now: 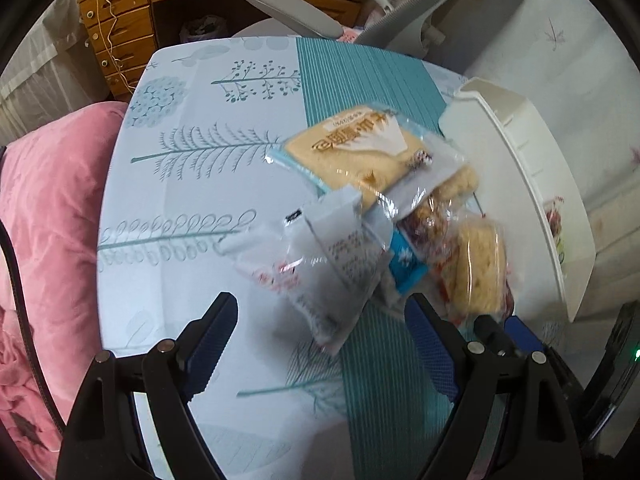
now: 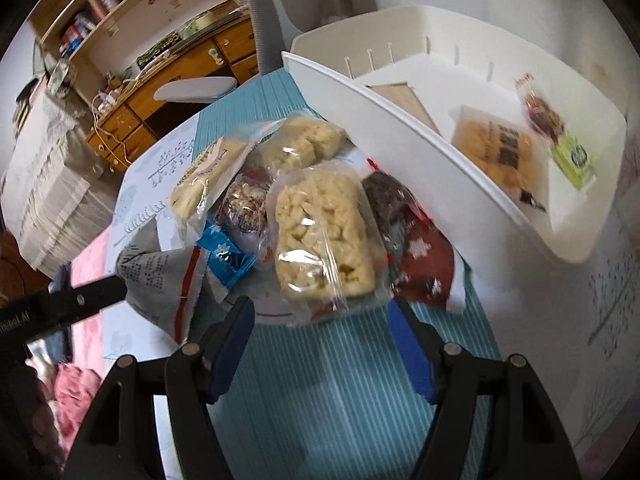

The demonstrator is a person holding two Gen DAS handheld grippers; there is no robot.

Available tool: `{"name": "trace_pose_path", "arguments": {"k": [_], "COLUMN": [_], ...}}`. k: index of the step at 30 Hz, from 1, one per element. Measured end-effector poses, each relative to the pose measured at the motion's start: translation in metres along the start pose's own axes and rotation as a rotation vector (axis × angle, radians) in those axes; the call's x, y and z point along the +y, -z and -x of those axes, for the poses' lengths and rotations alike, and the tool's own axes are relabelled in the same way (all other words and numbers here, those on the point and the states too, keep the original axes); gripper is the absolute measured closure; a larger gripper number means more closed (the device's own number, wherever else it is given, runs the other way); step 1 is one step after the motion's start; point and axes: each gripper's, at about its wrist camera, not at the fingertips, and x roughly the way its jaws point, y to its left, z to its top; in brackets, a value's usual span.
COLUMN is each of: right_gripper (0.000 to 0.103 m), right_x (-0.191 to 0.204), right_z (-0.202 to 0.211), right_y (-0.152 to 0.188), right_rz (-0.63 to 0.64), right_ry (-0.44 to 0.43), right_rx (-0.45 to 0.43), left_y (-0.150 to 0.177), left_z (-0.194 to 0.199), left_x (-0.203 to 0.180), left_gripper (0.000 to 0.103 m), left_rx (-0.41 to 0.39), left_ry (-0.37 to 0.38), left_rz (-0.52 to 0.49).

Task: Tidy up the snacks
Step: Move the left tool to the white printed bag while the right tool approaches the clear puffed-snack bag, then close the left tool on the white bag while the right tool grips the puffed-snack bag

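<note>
Right now both my tongs are spread wide with nothing in them: my left tongs hover just short of a white printed packet, and my right tongs sit just before a clear-wrapped puffed rice bar. Both packets belong to the snack pile heaped on the counter, with a blue candy wrapper and a dark red packet tucked in among them. Beyond the pile stands the white bin, its near wall touching or nearly touching the heap; a few snacks already lie inside. My worry is the crinkly film: closing on a loose edge could let a packet slip out, or drag a neighbour along since they overlap. My two tongs are also near each other, so reaching together could knock them, or scatter packets off the counter edge
</note>
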Motion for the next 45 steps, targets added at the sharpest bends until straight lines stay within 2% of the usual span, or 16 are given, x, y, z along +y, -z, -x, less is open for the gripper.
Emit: {"name": "trace_pose_path", "arguments": {"k": [5,11,14,18,22,25,30,32,34,37,45], "right_gripper": [0.033,0.033,0.027,0.026,0.021,0.021,0.021,0.022,0.030,0.036,0.039], "right_x": [0.009,0.012,0.013,0.018,0.023,0.026,0.029,0.031,0.030,0.029,0.031], "right_z": [-0.008,-0.021,-0.028,-0.036,-0.043,-0.045,-0.046,-0.047,-0.045,-0.042,-0.026], "right_y": [-0.005,-0.013,-0.017,-0.020,-0.020,-0.020,-0.019,-0.018,-0.018,-0.017,-0.012], "right_rz": [0.076,0.123,0.152,0.197,0.236,0.257,0.274,0.284,0.282,0.278,0.291], "right_ry": [0.066,0.118,0.136,0.158,0.183,0.196,0.204,0.209,0.216,0.217,0.198], "right_rx": [-0.055,-0.075,-0.087,-0.092,-0.106,-0.116,-0.120,-0.105,-0.097,-0.088,-0.070], "left_y": [-0.007,-0.015,-0.016,-0.016,-0.017,-0.018,-0.016,-0.016,-0.014,-0.010,-0.001], "left_z": [-0.013,-0.033,-0.043,-0.052,-0.057,-0.059,-0.057,-0.056,-0.054,-0.049,-0.019], "left_x": [0.003,0.007,0.007,0.005,0.006,0.005,0.002,0.002,0.003,0.006,0.007], "left_gripper": [0.018,0.018,0.018,0.019,0.020,0.023,0.034,0.036,0.038,0.039,0.039], "left_rx": [-0.015,-0.009,0.014,0.028,0.033,0.035,0.033,0.036,0.038,0.041,0.014], "left_ry": [0.015,0.015,0.014,0.016,0.019,0.027,0.029,0.027,0.026,0.016,0.024], "left_rz": [0.040,0.085,0.100,0.111,0.123,0.125,0.121,0.128,0.139,0.142,0.134]}}
